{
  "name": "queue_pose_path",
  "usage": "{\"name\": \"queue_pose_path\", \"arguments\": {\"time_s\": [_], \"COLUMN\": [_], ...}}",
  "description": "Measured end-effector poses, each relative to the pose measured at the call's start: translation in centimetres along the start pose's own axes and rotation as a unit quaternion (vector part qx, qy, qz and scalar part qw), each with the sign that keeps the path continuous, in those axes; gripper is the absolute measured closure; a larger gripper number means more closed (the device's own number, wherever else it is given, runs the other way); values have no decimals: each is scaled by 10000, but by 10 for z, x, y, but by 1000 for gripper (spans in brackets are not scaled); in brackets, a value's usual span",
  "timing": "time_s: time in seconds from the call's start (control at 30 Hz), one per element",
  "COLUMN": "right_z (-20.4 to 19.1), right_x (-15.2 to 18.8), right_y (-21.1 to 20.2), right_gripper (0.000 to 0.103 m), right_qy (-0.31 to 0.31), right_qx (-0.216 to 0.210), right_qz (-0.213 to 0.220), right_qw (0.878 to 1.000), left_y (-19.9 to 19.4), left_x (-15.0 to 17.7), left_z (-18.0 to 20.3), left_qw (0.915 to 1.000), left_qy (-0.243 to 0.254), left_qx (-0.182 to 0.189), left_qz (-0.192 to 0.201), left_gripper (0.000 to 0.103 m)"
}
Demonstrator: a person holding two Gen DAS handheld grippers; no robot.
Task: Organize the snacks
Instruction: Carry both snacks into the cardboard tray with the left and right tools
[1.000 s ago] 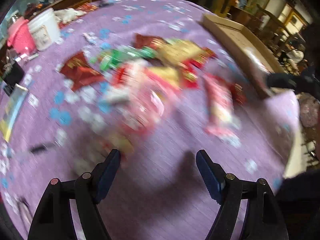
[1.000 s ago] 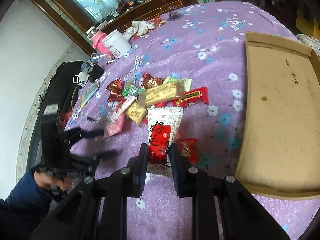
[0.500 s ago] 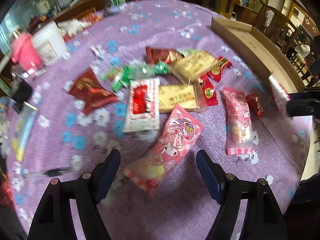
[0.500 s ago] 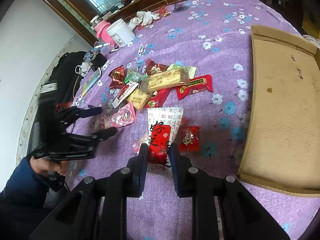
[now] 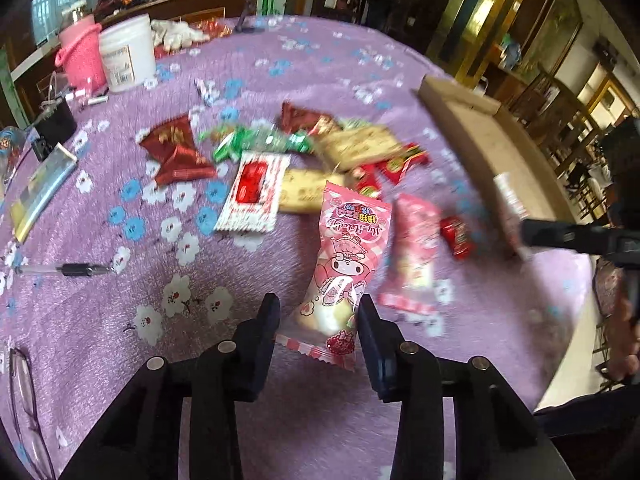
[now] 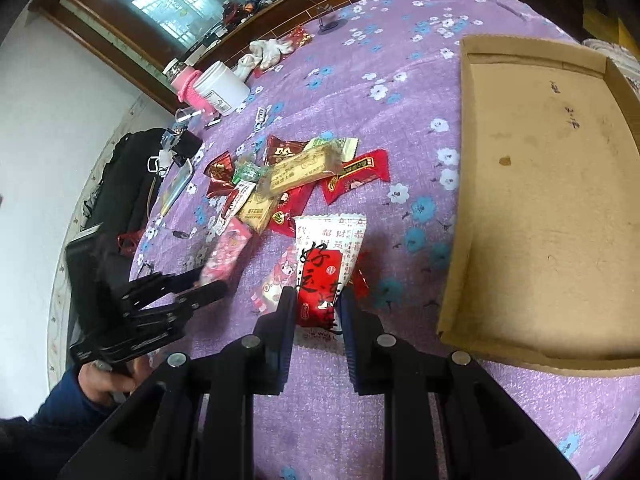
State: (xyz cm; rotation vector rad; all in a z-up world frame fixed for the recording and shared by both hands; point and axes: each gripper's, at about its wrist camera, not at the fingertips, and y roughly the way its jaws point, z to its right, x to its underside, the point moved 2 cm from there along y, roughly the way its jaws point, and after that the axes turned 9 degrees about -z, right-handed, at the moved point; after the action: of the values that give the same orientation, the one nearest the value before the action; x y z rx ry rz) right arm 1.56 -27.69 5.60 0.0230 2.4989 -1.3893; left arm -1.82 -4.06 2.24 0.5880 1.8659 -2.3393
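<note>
Several snack packets lie in a loose pile (image 5: 304,160) on the purple flowered tablecloth (image 5: 120,320); the pile also shows in the right wrist view (image 6: 296,176). My left gripper (image 5: 318,312) has closed on the lower end of a pink cartoon snack bag (image 5: 344,264). A second pink bag (image 5: 412,248) lies just to its right. My right gripper (image 6: 316,304) is shut on a red and white snack packet (image 6: 324,268), held above the cloth left of the empty cardboard tray (image 6: 540,200).
A white jar (image 5: 128,52) and a pink basket (image 5: 80,56) stand at the far left. A pen (image 5: 64,270), glasses (image 5: 24,400) and a flat card (image 5: 40,192) lie on the left. The table's edge is near on the right.
My left gripper has moved in and closed around the pink cartoon bag, which now stands between its fingers. My right gripper still holds the red and white packet, now closer to the tray.
</note>
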Motion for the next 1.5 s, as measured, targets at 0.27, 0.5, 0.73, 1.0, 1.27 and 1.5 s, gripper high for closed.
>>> {"name": "queue_pose_path", "arguments": {"time_s": [0.27,0.5,0.73,1.0,1.27,1.5], "right_z": [2,42,96,131,162,182], "right_x": [-3,-7,-7,-4,-14,-31], "right_y": [-3,-31,-65,-80,-77,-72], "right_gripper": [82,82,82,82,81,81], "right_qy": [12,506,1112,1322,1365,1296], "right_qx": [-107,-26,-10,85,380,620], "right_qz": [14,403,821,893,655,413], "right_qw": [9999,9979,9904,9872,9877,9888], "left_y": [-28,-38,-31,7,62,103], "left_x": [-12,-39,-69,-105,-131,-148], "left_z": [20,57,105,172,214,229], "left_qw": [9994,9981,9948,9895,9893,9911], "left_qy": [-5,316,753,1203,1179,1005], "left_qx": [242,405,614,802,811,701], "left_qz": [252,348,293,34,-301,-522], "left_gripper": [62,62,62,62,62,63]}}
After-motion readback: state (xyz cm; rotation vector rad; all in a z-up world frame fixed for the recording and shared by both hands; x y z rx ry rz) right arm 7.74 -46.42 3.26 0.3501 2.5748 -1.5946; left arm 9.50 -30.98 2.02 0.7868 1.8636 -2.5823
